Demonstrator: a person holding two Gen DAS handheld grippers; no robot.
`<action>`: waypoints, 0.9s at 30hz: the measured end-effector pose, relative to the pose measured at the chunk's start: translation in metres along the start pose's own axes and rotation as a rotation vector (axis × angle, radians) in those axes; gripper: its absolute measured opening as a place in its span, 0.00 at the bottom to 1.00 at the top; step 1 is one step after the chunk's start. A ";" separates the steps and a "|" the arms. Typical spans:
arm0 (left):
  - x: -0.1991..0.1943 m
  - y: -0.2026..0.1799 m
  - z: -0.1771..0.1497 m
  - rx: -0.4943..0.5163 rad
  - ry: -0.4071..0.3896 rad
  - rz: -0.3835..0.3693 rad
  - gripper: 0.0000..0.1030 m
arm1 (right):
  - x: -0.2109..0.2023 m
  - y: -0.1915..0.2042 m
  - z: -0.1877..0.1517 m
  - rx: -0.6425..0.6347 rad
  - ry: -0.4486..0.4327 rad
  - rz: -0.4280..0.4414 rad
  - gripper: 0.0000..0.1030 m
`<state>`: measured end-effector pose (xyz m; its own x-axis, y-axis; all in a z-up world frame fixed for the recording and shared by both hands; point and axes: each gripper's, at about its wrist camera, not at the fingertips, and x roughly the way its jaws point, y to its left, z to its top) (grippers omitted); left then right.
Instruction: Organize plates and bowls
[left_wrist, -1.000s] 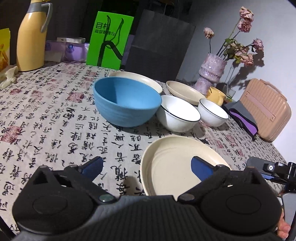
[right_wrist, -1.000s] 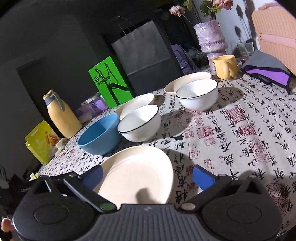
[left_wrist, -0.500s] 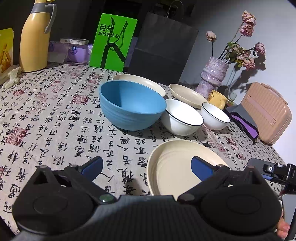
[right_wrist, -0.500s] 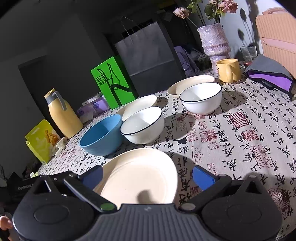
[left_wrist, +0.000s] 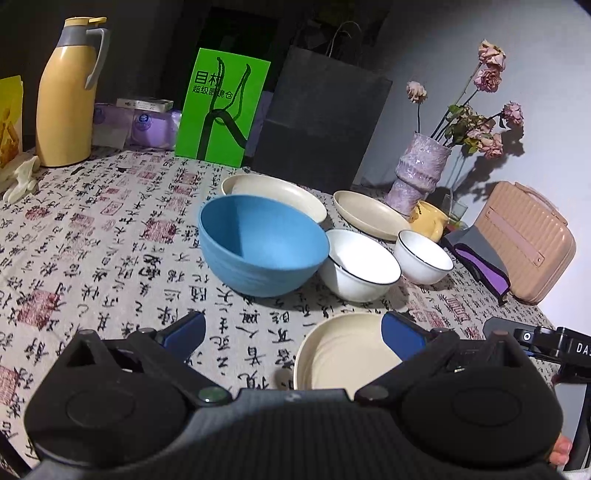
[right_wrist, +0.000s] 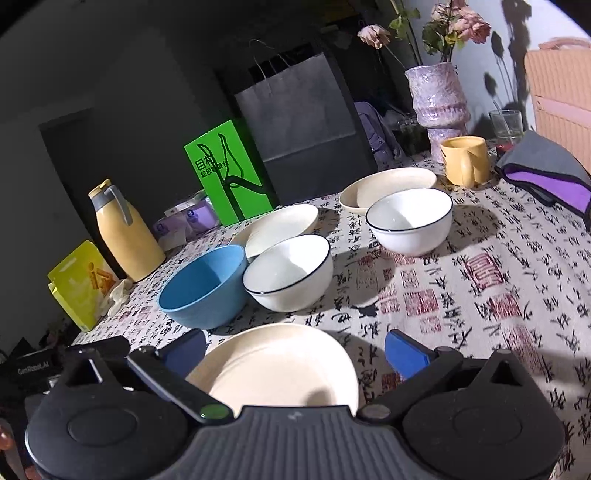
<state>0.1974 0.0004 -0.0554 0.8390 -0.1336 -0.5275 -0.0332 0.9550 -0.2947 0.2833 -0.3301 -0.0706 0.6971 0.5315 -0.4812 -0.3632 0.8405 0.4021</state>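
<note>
Both of your tools are wide open and hold nothing. The nearest cream round shallow plate (right_wrist: 280, 369) sits at the bottom centre of the right wrist frame, squarely between the blue pads of the right tool (right_wrist: 295, 354); in the left wrist frame that plate (left_wrist: 343, 350) lies lower right, under the right pad only, so the left tool (left_wrist: 291, 332) is off to its side. Right tool looks nearer and better lined up. The plate is round, so no long axis matters; come at the near rim. Beyond it, mid-frame: the blue plastic bowl (right_wrist: 205, 288), two white black-rimmed ceramic bowls (right_wrist: 290, 273) (right_wrist: 410, 221), and two more cream plates (right_wrist: 282, 229) (right_wrist: 388, 186), all on the calligraphy-print worktop (right_wrist: 480, 295).
</note>
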 end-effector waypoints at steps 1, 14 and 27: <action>0.000 0.000 0.003 -0.001 -0.002 -0.002 1.00 | 0.001 0.001 0.003 -0.002 0.002 -0.003 1.00; 0.005 0.005 0.044 0.027 -0.017 -0.016 1.00 | 0.011 0.013 0.041 -0.040 -0.007 0.005 1.00; 0.016 0.017 0.086 0.020 -0.026 -0.034 1.00 | 0.032 0.029 0.077 -0.054 0.018 0.009 1.00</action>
<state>0.2575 0.0370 -0.0002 0.8532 -0.1590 -0.4968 0.0059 0.9553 -0.2957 0.3424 -0.2972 -0.0144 0.6827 0.5406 -0.4916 -0.4024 0.8398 0.3645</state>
